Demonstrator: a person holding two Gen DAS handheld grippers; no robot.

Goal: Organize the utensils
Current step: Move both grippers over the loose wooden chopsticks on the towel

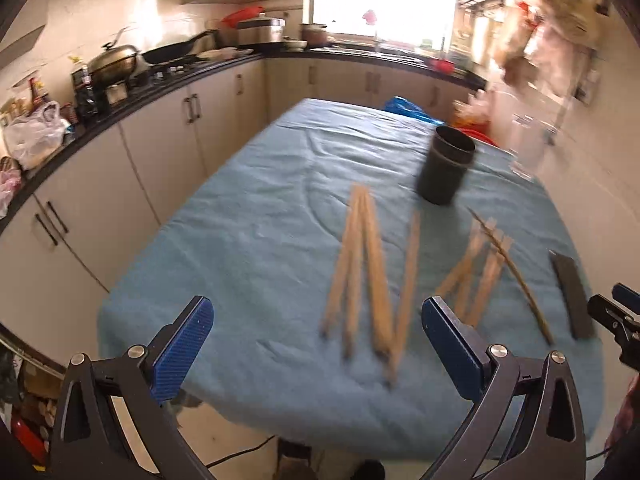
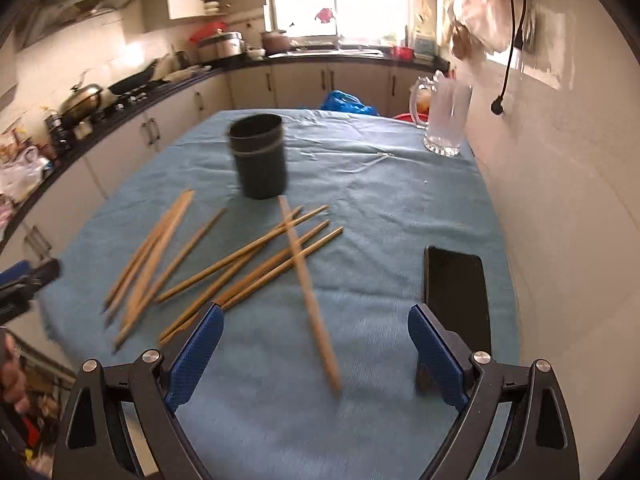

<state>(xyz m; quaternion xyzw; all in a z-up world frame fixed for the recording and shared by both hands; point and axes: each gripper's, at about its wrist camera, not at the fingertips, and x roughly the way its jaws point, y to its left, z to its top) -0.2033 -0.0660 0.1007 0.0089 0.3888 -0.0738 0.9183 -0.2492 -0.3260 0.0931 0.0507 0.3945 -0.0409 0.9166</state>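
Note:
Several wooden chopsticks (image 2: 248, 260) lie scattered on the blue cloth of the table (image 2: 380, 200); in the left wrist view the chopsticks (image 1: 368, 272) spread out ahead of the fingers. One long chopstick (image 2: 310, 300) lies apart, crossing the others. Upright behind them stands a dark cylindrical holder (image 2: 260, 156), also seen as the holder (image 1: 446, 164) on the right. My left gripper (image 1: 318, 336) is open and empty at the table's near edge. My right gripper (image 2: 316, 344) hovers open over the cloth, its fingers on either side of the long chopstick's near end.
A black phone (image 2: 456, 284) lies flat by the right finger, near the wall. A glass pitcher (image 2: 444, 120) stands at the far right corner, a blue bag (image 2: 344, 102) at the far edge. Kitchen counters with pots (image 1: 116, 60) run along the left.

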